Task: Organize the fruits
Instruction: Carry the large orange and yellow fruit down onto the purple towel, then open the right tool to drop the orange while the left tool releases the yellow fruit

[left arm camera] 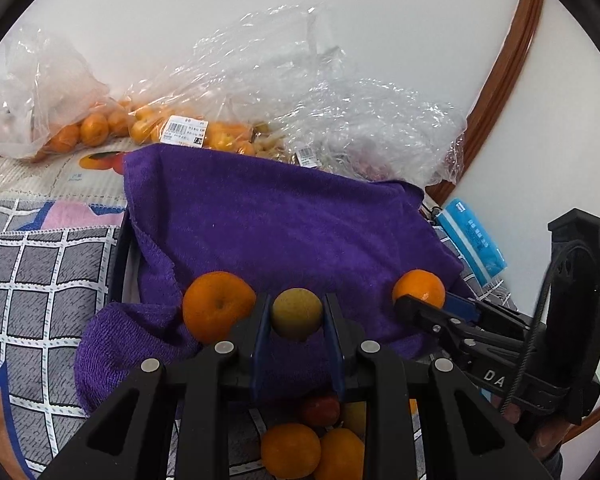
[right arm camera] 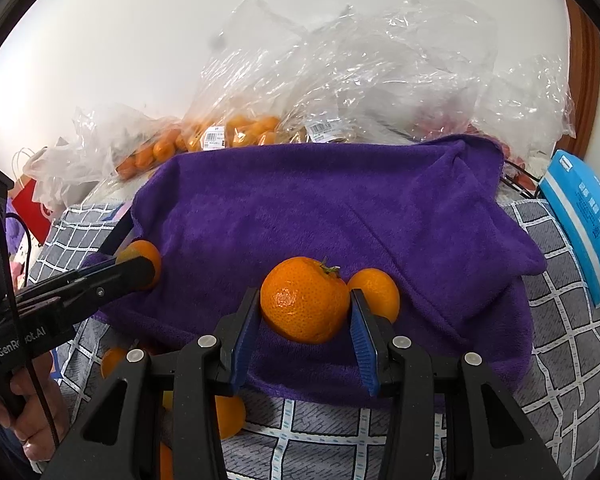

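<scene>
Where the purple towel [left arm camera: 268, 220] fills mid-frame, with bagged fruit [left arm camera: 100, 128] along its upper edge: right gripper [right arm camera: 305, 320] clamped on a stemmed orange [right arm camera: 304, 300] at lower centre; left gripper [left arm camera: 296, 320] pinching a small yellowish fruit [left arm camera: 296, 313], beside another orange [left arm camera: 216, 306].

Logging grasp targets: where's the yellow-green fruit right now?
In the left wrist view the yellow-green fruit sits between the left tool's blue pads, over the purple towel, with an orange just left.
</scene>
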{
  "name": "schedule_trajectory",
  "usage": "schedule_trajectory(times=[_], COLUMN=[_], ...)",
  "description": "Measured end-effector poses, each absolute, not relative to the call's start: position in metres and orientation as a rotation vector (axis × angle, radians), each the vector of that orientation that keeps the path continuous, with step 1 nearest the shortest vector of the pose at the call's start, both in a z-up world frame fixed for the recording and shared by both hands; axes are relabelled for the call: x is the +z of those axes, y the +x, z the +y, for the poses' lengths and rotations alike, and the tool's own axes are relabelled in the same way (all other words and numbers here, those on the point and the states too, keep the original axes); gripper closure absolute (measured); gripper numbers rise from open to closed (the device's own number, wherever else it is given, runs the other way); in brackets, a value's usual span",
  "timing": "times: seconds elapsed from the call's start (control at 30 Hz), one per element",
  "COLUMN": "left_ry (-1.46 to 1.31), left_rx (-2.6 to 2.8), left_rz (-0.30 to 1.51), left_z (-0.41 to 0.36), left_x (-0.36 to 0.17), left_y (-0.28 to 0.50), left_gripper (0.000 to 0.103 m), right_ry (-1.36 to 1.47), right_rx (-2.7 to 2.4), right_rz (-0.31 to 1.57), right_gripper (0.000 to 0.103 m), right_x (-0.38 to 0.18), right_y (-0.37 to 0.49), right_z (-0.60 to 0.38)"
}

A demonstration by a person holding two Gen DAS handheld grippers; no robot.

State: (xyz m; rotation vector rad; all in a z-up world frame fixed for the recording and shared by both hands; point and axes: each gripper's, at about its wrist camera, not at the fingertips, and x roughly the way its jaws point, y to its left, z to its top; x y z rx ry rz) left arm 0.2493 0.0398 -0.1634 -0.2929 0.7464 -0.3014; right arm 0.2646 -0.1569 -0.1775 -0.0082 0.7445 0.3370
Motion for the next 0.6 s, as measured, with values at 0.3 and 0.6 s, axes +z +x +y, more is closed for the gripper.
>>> schedule_trajectory(times=[0.3,0.6], left_ry=[-0.307,-0.314], left_rx=[-0.301,-0.306], left_rz=[0.758,0.748], left_z=[0.042,0.042], left_x=[-0.166,-0.166], left_y=[0.251,0.25], left_gripper=[0.079,0.072], right_ry=[0.043,0.074], right_rx=[0.332,0.3], right_rz=[0.71,0.68], right_gripper=[0.052,0.045], right_x=[-0.17,-0.165], right_y=[0.263,0.262], right_z=[-0.165,-0.172])
